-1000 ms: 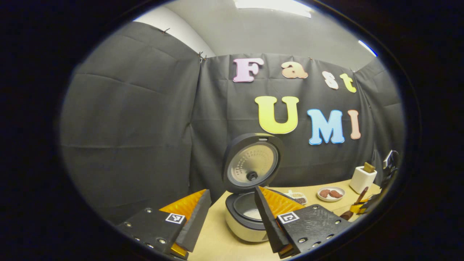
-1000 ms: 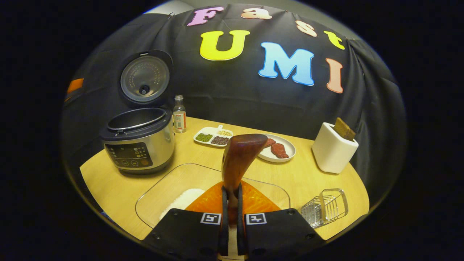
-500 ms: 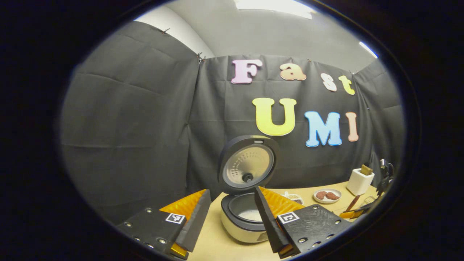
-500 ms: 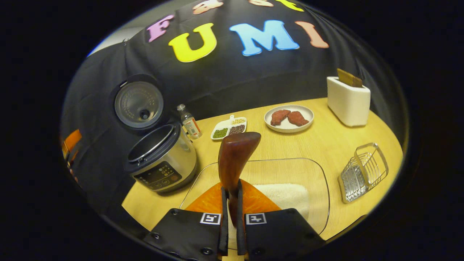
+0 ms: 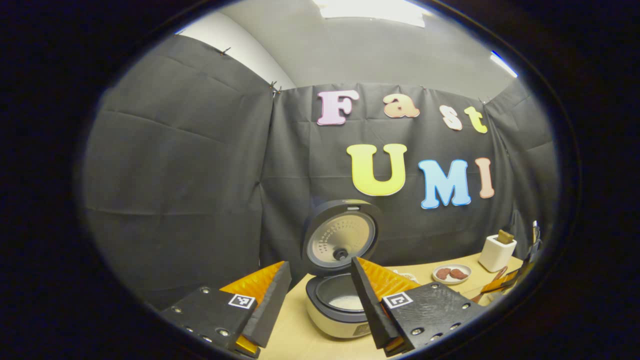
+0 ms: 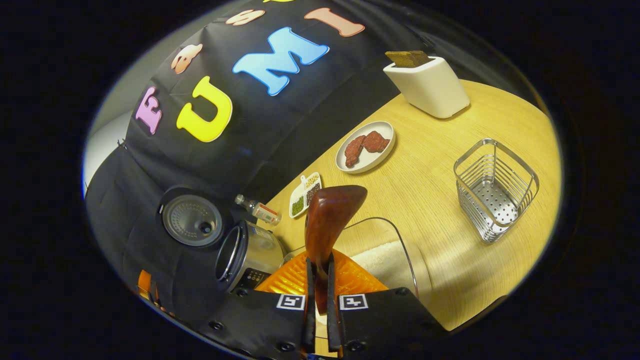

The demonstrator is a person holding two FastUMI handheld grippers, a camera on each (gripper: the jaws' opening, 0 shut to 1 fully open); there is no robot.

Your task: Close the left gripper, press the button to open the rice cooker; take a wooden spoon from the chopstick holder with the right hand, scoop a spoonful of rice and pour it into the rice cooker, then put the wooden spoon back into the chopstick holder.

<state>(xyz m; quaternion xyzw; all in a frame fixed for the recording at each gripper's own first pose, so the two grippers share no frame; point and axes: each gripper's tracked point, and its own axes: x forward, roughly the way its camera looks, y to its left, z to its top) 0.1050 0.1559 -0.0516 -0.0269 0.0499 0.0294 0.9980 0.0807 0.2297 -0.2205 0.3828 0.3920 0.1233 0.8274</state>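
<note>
The right gripper [image 6: 320, 305] is clamping both black fingers on the stem of the dark reddish-brown wooden spoon [image 6: 327, 225], jaws nearly together, with the bowl end pointing toward 12 o'clock in the right gripper view; the firm pinch low on the handle is probably giving leverage for digging. Just under the spoon, at 5 o'clock, the clear glass dish [image 6: 400, 250] is holding a bed of white rice [image 6: 380, 260], so the scoop step is judged to be starting and no grains are showing on the spoon yet. The whole scene is lying rolled in this view, which suggests the wrist is turning to angle the bowl downward. At 8 o'clock the silver rice cooker with dark rim [image 6: 245, 257] is standing with its round lid [image 6: 192, 220] swung up, ready to receive the rice. Farther, at 3 o'clock, the empty wire-mesh steel chopstick holder [image 6: 495, 187] is waiting for the spoon's return. Beyond it, toward 1 o'clock, a white plate with two brown pieces [image 6: 365, 147] and a white box-shaped container [image 6: 427, 85] are sitting clear of the work. In the left gripper view, the left gripper [image 5: 320, 300] is hanging with its fingers spread wide and holding nothing, parked short of the open cooker [image 5: 340, 310] at 6 o'clock, apparently keeping out of the pouring path.
</note>
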